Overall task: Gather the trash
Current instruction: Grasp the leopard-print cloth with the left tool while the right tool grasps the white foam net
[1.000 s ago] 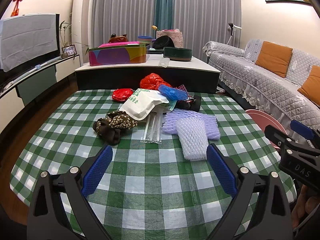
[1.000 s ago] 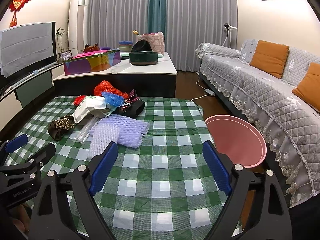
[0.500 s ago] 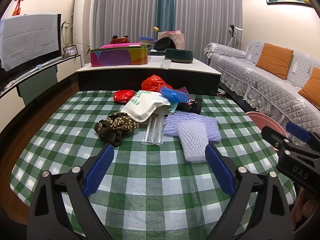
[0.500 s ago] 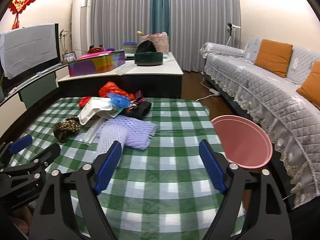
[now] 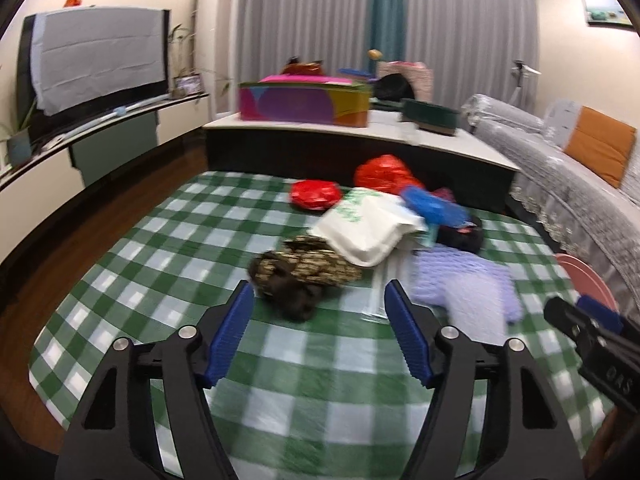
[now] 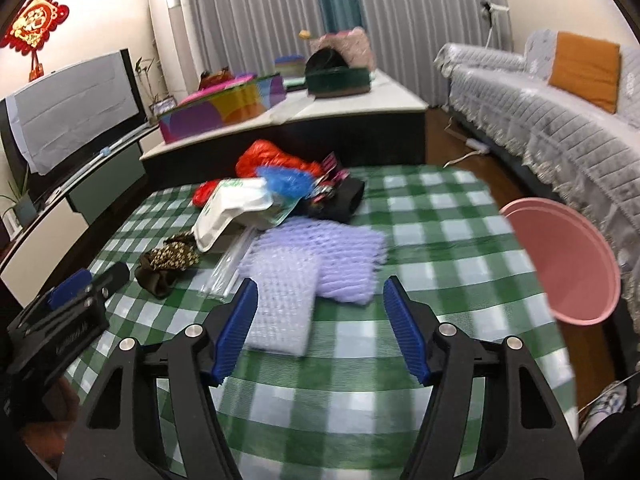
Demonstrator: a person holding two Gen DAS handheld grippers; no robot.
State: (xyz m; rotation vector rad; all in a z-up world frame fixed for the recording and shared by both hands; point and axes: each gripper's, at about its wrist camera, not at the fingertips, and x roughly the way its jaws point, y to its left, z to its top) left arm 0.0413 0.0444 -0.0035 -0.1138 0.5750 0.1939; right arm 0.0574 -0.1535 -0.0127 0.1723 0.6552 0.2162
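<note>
Trash lies in a heap on the green checked tablecloth (image 5: pixel 168 264): a brown patterned cloth wad (image 5: pixel 300 272), a white bag (image 5: pixel 368 228), red bags (image 5: pixel 316 194), a blue bag (image 5: pixel 432 206), clear plastic sleeves (image 6: pixel 230 266) and purple foam netting (image 6: pixel 316 268). My left gripper (image 5: pixel 320 332) is open and empty, just short of the brown wad. My right gripper (image 6: pixel 320 328) is open and empty, just short of the purple foam netting. A pink basin (image 6: pixel 564 264) stands right of the table.
A low dark table (image 5: pixel 360 152) with a colourful box (image 5: pixel 304 102) and a green tin (image 5: pixel 430 116) stands beyond. A grey sofa (image 6: pixel 560 92) with orange cushions runs along the right. A TV unit (image 5: pixel 92 80) is at left.
Both grippers have moved forward toward the heap and narrowed somewhat. The left has swung left toward the brown wad; the right now faces the purple foam.
</note>
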